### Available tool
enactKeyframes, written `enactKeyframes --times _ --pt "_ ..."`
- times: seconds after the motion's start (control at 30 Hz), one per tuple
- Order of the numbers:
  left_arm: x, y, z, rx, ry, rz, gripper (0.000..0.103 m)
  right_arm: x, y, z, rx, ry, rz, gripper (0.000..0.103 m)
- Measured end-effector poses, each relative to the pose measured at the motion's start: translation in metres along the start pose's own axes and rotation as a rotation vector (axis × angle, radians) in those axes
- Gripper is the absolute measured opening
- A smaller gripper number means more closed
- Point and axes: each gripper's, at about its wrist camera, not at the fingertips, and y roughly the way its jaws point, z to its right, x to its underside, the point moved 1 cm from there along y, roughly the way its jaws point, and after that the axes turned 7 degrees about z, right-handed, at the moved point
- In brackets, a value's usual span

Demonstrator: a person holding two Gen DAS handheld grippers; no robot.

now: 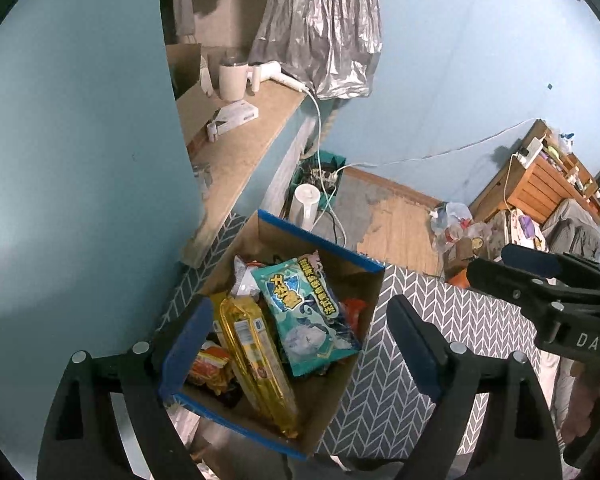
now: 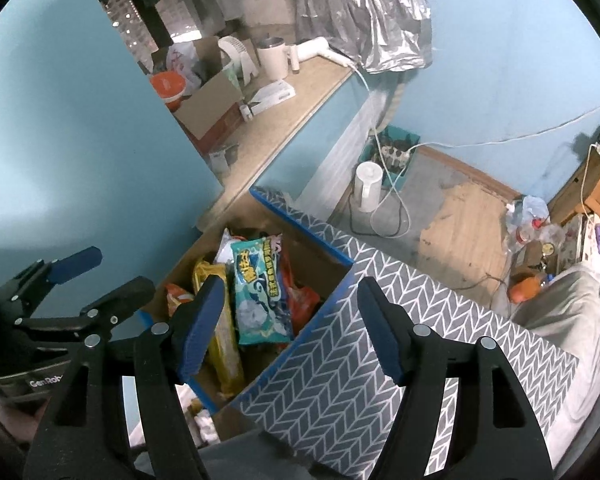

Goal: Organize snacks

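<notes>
A cardboard box with blue-taped rims (image 1: 320, 240) (image 2: 300, 216) sits on a grey herringbone cloth. It holds several snack packs: a teal pack (image 1: 304, 312) (image 2: 260, 292) on top, a long yellow pack (image 1: 256, 356) (image 2: 220, 344) and an orange pack (image 1: 210, 364) beside it. My left gripper (image 1: 300, 348) is open and empty above the box. My right gripper (image 2: 292, 328) is open and empty over the box's right rim; it also shows at the right of the left wrist view (image 1: 548, 284).
The grey herringbone cloth (image 1: 440, 320) (image 2: 400, 360) covers the surface right of the box. A wooden shelf (image 1: 236, 148) (image 2: 292, 112) with a cup and a hair dryer runs behind. A white kettle (image 2: 366, 186) and cables stand on the floor.
</notes>
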Motion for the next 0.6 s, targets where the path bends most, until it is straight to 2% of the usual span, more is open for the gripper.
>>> enactKeyframes --times 0.6 --pt "-0.004 -0.006 0.012 -0.009 0.052 0.008 0.090 0.008 -0.008 0.013 0.017 0.067 0.006 0.070"
